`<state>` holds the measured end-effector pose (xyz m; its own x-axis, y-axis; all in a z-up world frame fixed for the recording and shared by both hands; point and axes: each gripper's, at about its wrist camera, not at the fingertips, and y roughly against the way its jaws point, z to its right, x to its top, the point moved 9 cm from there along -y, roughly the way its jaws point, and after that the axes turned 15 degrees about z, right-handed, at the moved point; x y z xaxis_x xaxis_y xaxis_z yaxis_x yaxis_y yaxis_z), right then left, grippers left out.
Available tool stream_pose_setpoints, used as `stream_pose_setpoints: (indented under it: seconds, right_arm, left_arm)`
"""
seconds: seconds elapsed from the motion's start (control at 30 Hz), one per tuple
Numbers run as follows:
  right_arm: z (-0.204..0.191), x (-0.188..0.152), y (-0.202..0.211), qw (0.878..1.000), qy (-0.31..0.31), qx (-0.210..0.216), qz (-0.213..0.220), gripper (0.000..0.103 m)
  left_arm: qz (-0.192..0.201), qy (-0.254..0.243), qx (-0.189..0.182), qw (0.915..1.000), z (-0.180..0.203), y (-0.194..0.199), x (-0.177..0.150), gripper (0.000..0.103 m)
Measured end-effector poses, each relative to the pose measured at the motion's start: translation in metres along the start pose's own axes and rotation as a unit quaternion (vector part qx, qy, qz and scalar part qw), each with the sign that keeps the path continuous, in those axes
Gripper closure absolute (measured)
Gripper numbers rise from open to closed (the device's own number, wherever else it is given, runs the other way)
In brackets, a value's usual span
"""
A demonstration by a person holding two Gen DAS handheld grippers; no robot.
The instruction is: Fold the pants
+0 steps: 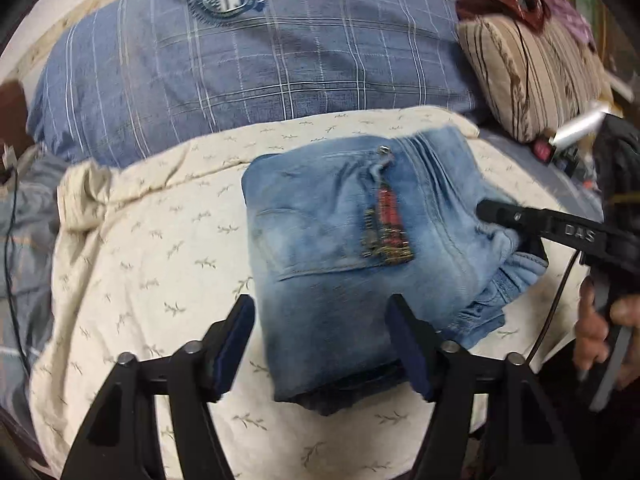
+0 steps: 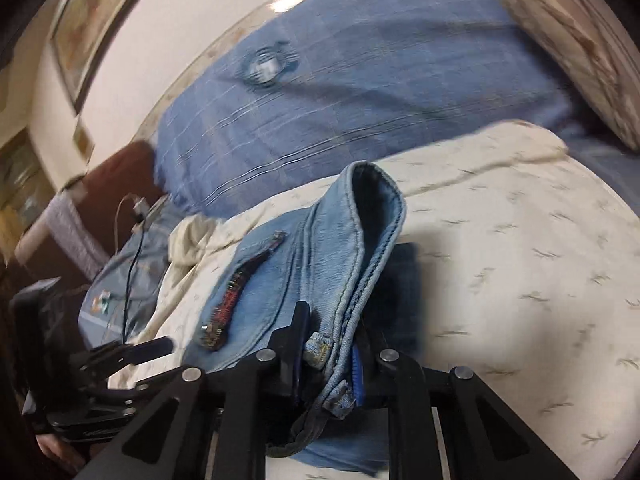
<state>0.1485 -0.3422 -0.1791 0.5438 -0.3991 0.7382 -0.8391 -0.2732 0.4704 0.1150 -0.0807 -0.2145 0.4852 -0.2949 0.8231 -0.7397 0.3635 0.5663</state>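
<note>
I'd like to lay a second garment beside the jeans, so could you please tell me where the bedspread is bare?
The cream bedspread lies bare between the folded jeans and the rumpled edge by the black cable. In the right wrist view it is also bare from the jeans across to the picture's right side. It is crowded behind, where the blue plaid pillow and striped cushion sit.

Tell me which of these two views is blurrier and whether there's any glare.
Right wrist view: heavier motion smear, streaking the blue checked blanket, with a bright glare patch at its top edge. Left wrist view: sharper on the jeans, soft only toward the right rim; both bend strongly at the edges.
</note>
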Motion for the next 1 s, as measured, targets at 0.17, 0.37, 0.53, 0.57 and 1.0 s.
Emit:
stream_pose_setpoints:
  seconds: [0.17,0.37,0.53,0.57,1.0]
  right_arm:
    - [0.034,-0.023,-0.016,0.993,-0.079,-0.026,-0.088,0.062]
    - [0.038,0.025,0.022,0.994,-0.091,-0.027,0.046,0.048]
    - [0.007,0.047,0.021,0.994,-0.069,0.017,0.087,0.048]
    - [0.000,0.048,0.014,0.994,-0.061,0.025,0.083,0.048]
    - [-0.006,0.045,-0.063,0.997,-0.061,0.054,0.005,0.047]
  left_arm:
    - [-0.045,0.011,0.019,0.9987,0.000,-0.028,-0.027,0.027]
    - [-0.035,0.035,0.014,0.9987,-0.008,-0.011,-0.012,0.027]
    - [0.005,0.045,0.013,0.9989,-0.022,-0.004,0.029,0.026]
    - [0.007,0.045,0.020,0.9988,-0.027,-0.009,0.039,0.026]
    - [-0.061,0.048,0.074,0.9942,-0.041,-0.111,0.049,0.026]
